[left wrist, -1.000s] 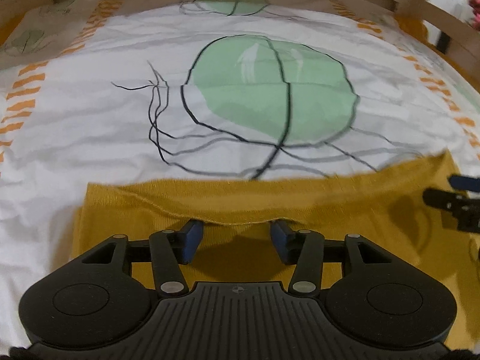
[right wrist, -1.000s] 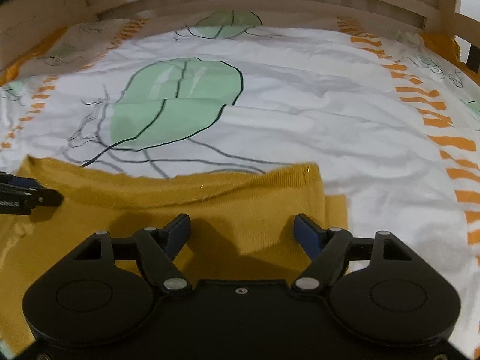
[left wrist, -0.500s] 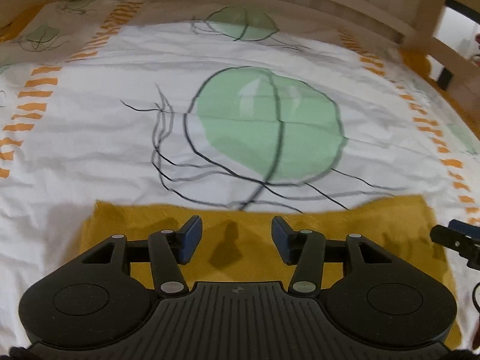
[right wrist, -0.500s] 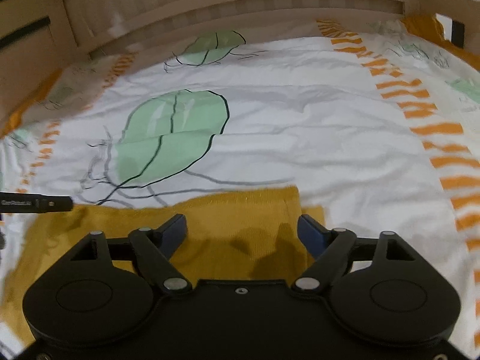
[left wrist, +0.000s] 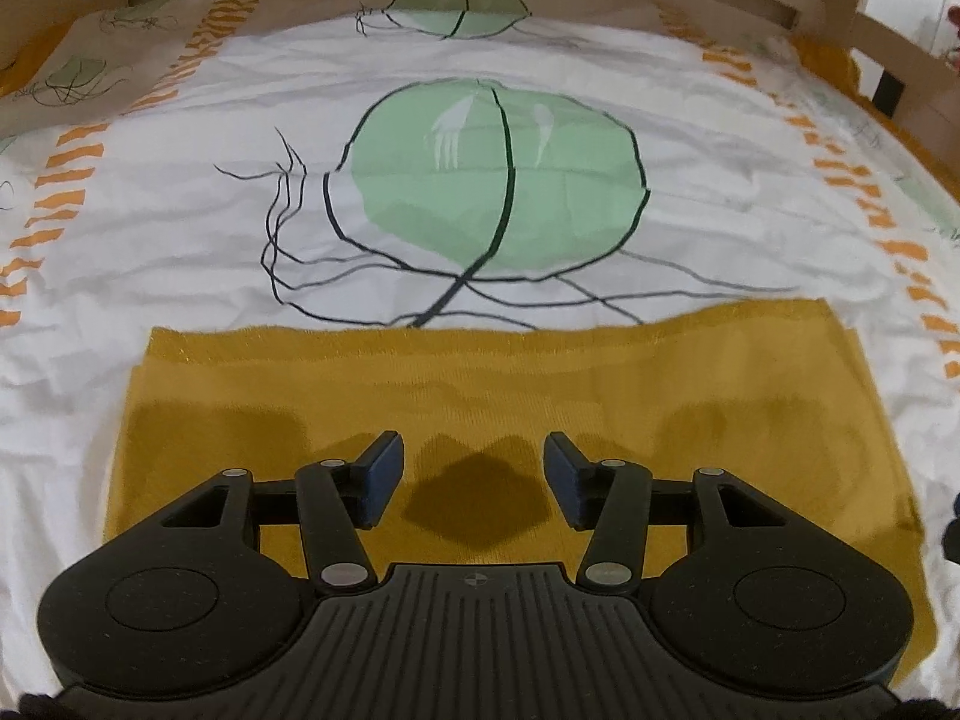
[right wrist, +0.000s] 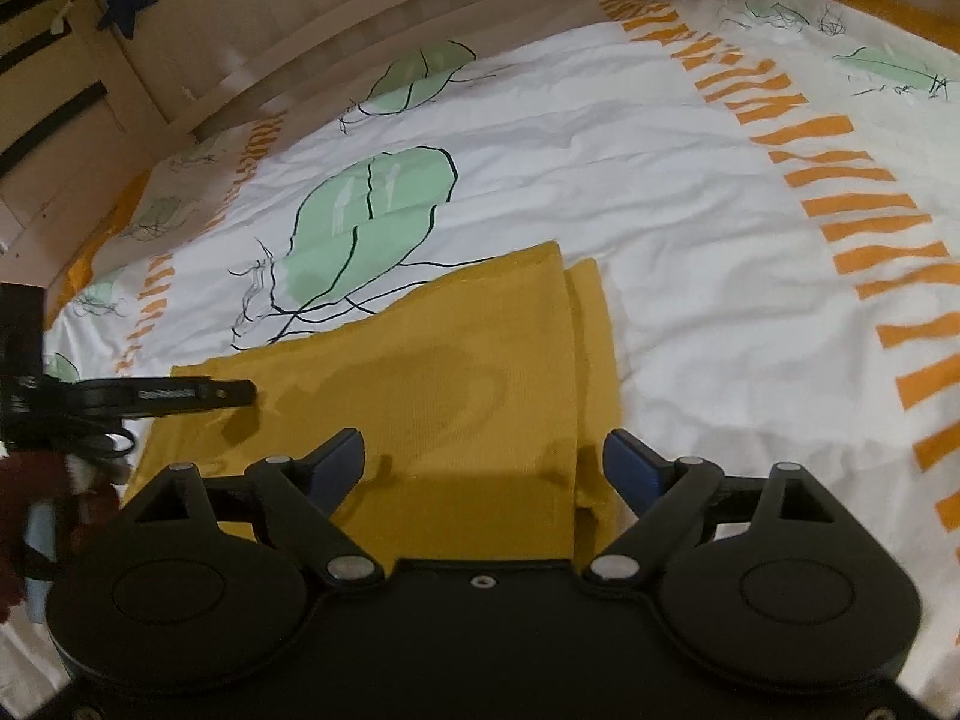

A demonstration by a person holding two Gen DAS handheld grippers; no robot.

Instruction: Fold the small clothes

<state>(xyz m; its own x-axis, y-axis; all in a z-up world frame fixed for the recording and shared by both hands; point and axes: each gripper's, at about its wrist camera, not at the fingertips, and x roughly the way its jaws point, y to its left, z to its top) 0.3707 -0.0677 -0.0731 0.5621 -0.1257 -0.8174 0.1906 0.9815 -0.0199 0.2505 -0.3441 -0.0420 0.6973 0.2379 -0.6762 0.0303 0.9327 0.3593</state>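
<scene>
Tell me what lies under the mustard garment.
The mustard garment lies flat on the white bedsheet printed with green leaves. In the right wrist view, a second mustard layer peeks out along its right edge. Anything else beneath is covered.

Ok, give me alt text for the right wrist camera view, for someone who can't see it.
A mustard-yellow garment lies folded flat on a white bedsheet printed with green leaves and orange dashes. The right gripper hangs above its near edge, jaws open, having just widened, with nothing pinched. The left gripper reaches in from the left edge, and a wooden bed rail runs behind.
</scene>
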